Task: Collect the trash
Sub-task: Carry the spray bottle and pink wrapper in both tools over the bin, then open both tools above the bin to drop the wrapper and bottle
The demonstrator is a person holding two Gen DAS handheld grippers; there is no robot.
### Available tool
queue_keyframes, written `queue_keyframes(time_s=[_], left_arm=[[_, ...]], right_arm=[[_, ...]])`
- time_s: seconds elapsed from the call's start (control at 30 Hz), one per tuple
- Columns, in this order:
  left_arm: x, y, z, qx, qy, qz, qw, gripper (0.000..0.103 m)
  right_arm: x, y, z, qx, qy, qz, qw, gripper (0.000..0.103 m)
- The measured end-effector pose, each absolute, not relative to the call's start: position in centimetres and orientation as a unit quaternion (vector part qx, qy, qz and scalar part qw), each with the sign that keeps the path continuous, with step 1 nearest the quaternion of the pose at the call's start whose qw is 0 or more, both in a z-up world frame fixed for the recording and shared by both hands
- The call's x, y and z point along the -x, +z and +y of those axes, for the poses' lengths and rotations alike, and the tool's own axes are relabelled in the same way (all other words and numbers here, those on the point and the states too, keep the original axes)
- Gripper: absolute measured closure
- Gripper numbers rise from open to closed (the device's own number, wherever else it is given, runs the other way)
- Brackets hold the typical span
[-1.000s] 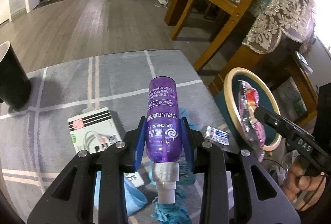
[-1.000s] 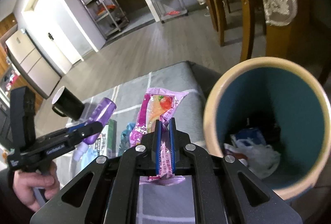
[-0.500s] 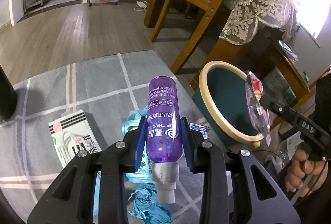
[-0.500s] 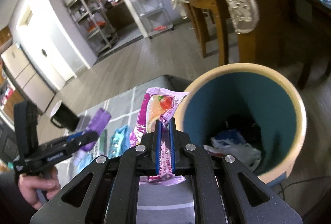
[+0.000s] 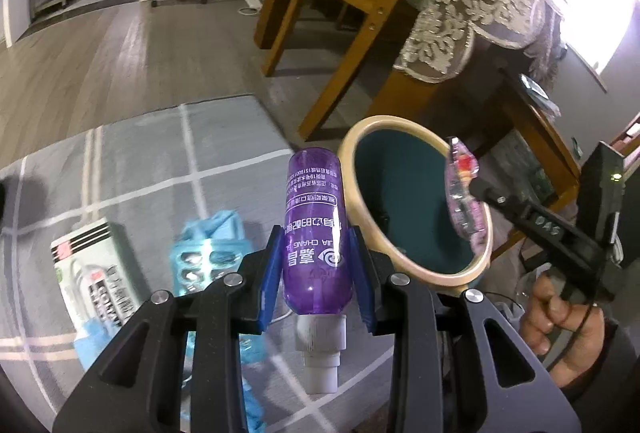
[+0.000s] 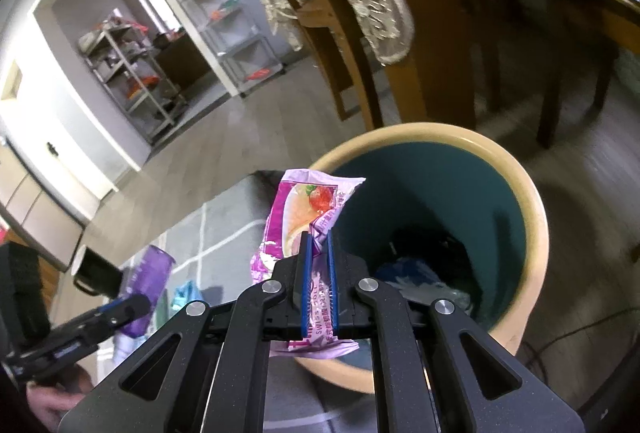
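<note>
1. While I watched the left wrist feed, the left gripper (image 5: 317, 265) had its blue pads (image 5: 270, 273) clamped on a purple bottle (image 5: 314, 233), pinched at the lower body, white cap end toward the camera, base pointing to 12 o'clock.
2. At 1 o'clock from that bottle stood the trash bin (image 5: 478, 265), cream rim, teal inside, its mouth tipped toward the lens.
3. At 3 o'clock in the same feed I saw the right gripper (image 5: 476, 193) with a pink snack wrapper (image 5: 462, 193) held edge-on over the bin's far rim; the holding hand (image 5: 560, 313) showed at 4 o'clock.
4. On the grey rug (image 5: 140, 161), at 9 o'clock from the bottle, lay a green-and-white box (image 5: 92, 273); between box and bottle sat a light blue blister pack (image 5: 204, 257) with blue scraps around it. I could not tell what the scraps were.
5. From the right wrist feed, the right gripper (image 6: 318, 265) had its fingers closed on the pink snack wrapper (image 6: 308, 205), which stood up from the pads with a strawberry print at top.
6. The wrapper hung at the near-left rim of the trash bin (image 6: 536, 233); bagged litter lay at the bin's bottom.
7. At 8 o'clock I noted the left gripper (image 6: 132, 307) with the purple bottle (image 6: 148, 277), and a black cup (image 6: 94, 273) just beyond.
8. A wooden chair (image 5: 344, 17) with lace covers stood at 12 o'clock.
</note>
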State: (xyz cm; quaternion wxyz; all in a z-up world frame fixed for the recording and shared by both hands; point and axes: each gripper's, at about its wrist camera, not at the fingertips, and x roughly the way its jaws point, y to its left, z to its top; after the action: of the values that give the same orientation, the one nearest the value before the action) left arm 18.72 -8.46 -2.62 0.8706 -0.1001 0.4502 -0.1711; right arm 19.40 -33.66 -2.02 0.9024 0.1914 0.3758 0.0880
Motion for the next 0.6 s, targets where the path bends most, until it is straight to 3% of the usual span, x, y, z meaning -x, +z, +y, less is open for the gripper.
queue_keyframes(time_s=[0.23, 0.37, 0.6], left_arm=[[-19.6, -2.6, -11.8, 0.091, -0.197, 0.454, 0.864, 0.071], [-20.3, -2.8, -13.6, 0.083, -0.209, 0.457, 0.861, 0.071], [-21.7, -3.1, -16.4, 0.073, -0.223, 0.461, 0.856, 0.071]], right_arm=[[-20.6, -4.5, -34.3, -0.193, 0.056, 0.416, 0.887, 0.092], [-20.6, -4.4, -34.7, -0.201, 0.052, 0.417, 0.885, 0.082], [-20.7, -4.5, -35.8, -0.216, 0.040, 0.415, 0.883, 0.077]])
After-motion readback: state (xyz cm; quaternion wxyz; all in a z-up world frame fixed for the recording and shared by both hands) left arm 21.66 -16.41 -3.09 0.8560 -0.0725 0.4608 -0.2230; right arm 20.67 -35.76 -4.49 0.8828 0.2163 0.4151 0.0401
